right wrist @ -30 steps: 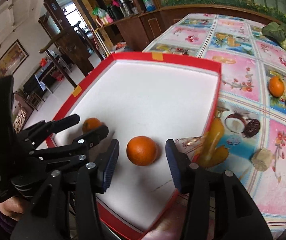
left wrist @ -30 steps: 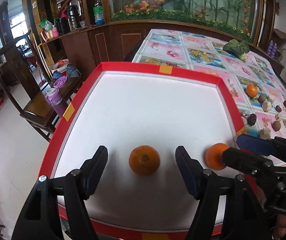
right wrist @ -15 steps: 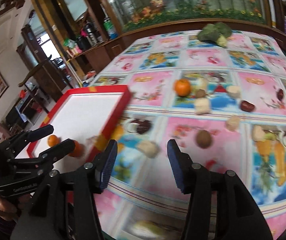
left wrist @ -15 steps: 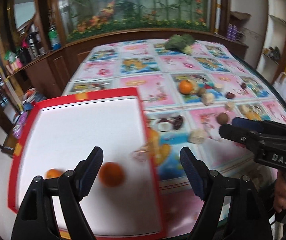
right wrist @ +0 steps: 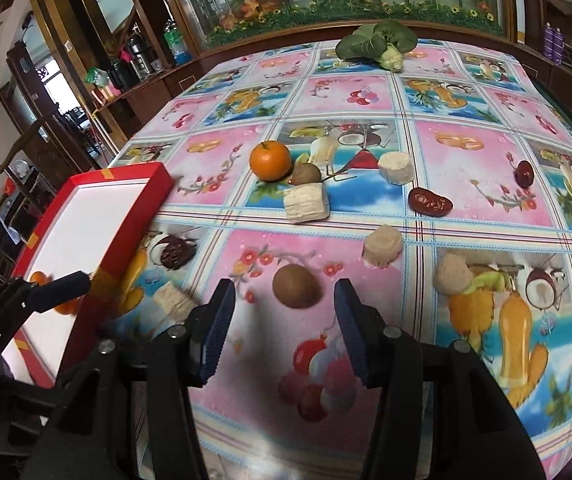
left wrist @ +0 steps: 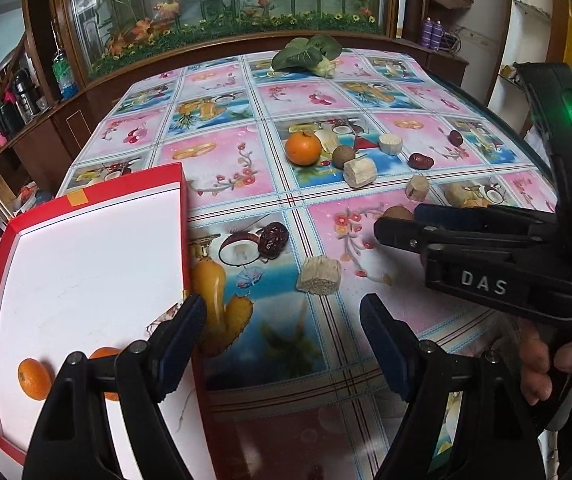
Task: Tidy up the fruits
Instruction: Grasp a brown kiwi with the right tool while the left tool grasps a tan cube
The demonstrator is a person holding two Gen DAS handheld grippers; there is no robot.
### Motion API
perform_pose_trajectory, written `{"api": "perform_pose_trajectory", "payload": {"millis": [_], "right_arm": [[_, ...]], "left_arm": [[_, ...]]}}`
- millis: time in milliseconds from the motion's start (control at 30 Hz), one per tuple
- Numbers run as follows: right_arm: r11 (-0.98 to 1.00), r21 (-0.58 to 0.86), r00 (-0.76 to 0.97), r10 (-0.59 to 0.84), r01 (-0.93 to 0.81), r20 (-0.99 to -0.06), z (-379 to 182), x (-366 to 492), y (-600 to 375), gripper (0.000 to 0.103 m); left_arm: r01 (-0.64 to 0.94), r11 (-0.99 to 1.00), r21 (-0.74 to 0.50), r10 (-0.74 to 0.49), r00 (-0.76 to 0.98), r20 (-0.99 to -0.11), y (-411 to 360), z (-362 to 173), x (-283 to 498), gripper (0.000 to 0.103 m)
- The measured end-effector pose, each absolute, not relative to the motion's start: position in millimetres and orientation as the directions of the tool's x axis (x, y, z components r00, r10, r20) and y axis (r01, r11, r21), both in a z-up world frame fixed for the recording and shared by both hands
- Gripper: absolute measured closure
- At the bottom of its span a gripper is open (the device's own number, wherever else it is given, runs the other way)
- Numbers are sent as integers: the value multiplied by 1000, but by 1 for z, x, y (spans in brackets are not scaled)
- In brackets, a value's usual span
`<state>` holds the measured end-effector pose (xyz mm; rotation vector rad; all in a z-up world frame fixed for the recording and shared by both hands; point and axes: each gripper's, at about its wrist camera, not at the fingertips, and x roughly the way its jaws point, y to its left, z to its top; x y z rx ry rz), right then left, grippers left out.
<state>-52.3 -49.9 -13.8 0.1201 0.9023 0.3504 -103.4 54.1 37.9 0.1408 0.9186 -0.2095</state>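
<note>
A red-rimmed white tray (left wrist: pixel 182 216) (right wrist: pixel 134 216) lies at the table's left with two oranges in it (left wrist: pixel 34 378) (left wrist: pixel 104 354). A third orange (left wrist: pixel 303 148) (right wrist: pixel 270 160) sits on the tablecloth mid-table. My left gripper (left wrist: pixel 282 340) is open and empty over the cloth just right of the tray. My right gripper (right wrist: pixel 282 324) is open and empty, with a brown kiwi-like fruit (right wrist: pixel 295 285) just ahead between its fingers. The right gripper also shows in the left wrist view (left wrist: pixel 397 224).
Scattered on the flowered tablecloth are pale cut chunks (right wrist: pixel 306 202) (right wrist: pixel 382 245) (left wrist: pixel 319 276), red dates (right wrist: pixel 429 202) (right wrist: pixel 525 174), a dark round fruit (right wrist: pixel 174 252), another brown fruit (right wrist: pixel 305 174) and a leafy green vegetable (right wrist: pixel 377 42) at the far edge.
Both grippers have swung right, away from the tray and the two oranges left in it, and now hang over the tablecloth. The right gripper has come up to the brown fruit.
</note>
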Motion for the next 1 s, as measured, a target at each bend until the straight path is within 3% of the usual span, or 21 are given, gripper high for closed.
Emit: {"api": "perform_pose_trajectory", "payload": {"millis": [267,333,733,967,1000], "right_arm": [[950,203,553,305,-239,-775,-20,-42,-48,76],[948,208,548,311,-243,-777,-20,-43,-51,76],[939,244,526,338,-242,-781,-19,-52,-66,76],[942,241,526,331,-235,-783,-19,-54,-66,76],[942,242,526,331,-232,-783,-19,-55,-66,76]], "left_arm": [[243,970,29,-118,568,-814,43,31,-90,24],[240,970,36,-110,565,-818,40,29,-86,24],[227,974,-5,-127,526,-841,37,15,-72,49],[253,967,-16,-154,538,-829,33,17,-73,77],[255,967,-16,-155,538,-829,33,17,-72,77]]}}
